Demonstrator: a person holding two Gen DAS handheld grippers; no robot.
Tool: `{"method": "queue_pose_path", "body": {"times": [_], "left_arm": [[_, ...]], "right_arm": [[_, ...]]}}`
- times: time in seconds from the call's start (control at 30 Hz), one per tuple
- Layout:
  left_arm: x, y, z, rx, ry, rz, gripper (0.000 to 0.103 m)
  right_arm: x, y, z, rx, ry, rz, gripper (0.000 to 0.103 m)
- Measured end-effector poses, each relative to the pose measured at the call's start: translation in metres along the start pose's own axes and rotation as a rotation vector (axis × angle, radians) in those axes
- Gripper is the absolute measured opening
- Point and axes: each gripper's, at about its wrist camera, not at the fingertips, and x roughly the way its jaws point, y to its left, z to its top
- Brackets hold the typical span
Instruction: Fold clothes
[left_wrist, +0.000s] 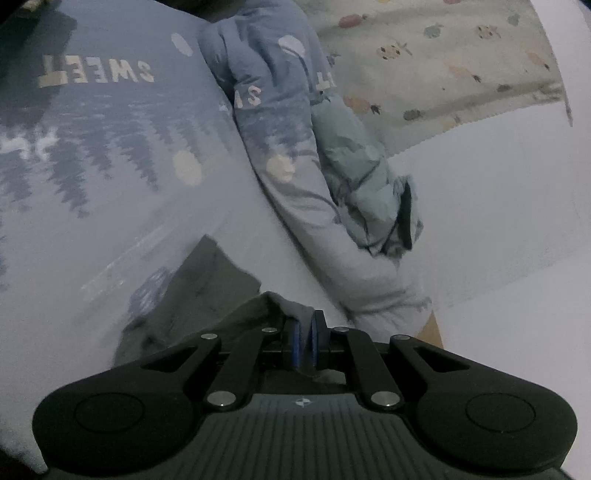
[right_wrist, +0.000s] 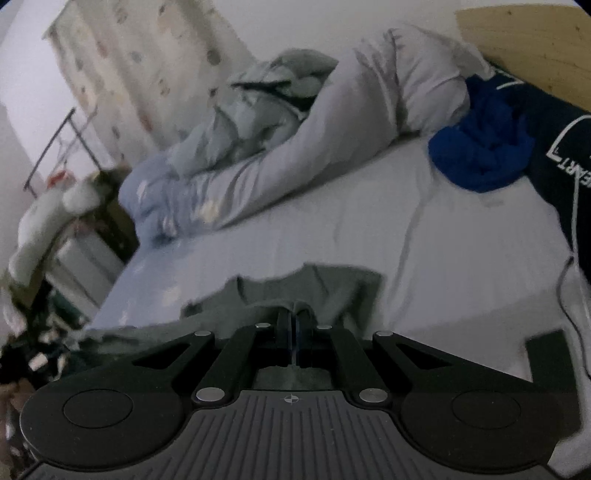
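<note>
A grey-green garment (left_wrist: 192, 291) lies on the pale printed bedsheet (left_wrist: 110, 147). My left gripper (left_wrist: 306, 325) is shut on a raised fold of its edge, the cloth pinched between the blue pads. In the right wrist view the same grey-green garment (right_wrist: 295, 291) spreads just ahead on the sheet (right_wrist: 424, 240). My right gripper (right_wrist: 294, 321) is shut on a pinched ridge of it. How much of the garment lies under the grippers is hidden.
A rolled duvet (left_wrist: 295, 155) runs across the bed (right_wrist: 332, 140). A blue garment (right_wrist: 480, 147) and a dark printed item (right_wrist: 569, 147) lie at the far right by the wooden headboard (right_wrist: 535, 44). A curtain (left_wrist: 443, 66) hangs beyond. Cluttered furniture (right_wrist: 66, 229) stands left of the bed.
</note>
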Motion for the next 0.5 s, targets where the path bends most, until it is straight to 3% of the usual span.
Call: {"method": "queue_pose_path", "body": {"times": [0.27, 0.5], "left_arm": [[0.099, -0.003, 0.034, -0.002, 0.01, 0.082, 0.009], [0.188, 0.015, 0.057, 0.01, 0.048, 0.216, 0.009]], "right_arm": [[0.088, -0.024, 0.047, 0.016, 0.002, -0.033, 0.003], [0.187, -0.054, 0.07, 0.005, 0.091, -0.093, 0.003]]}}
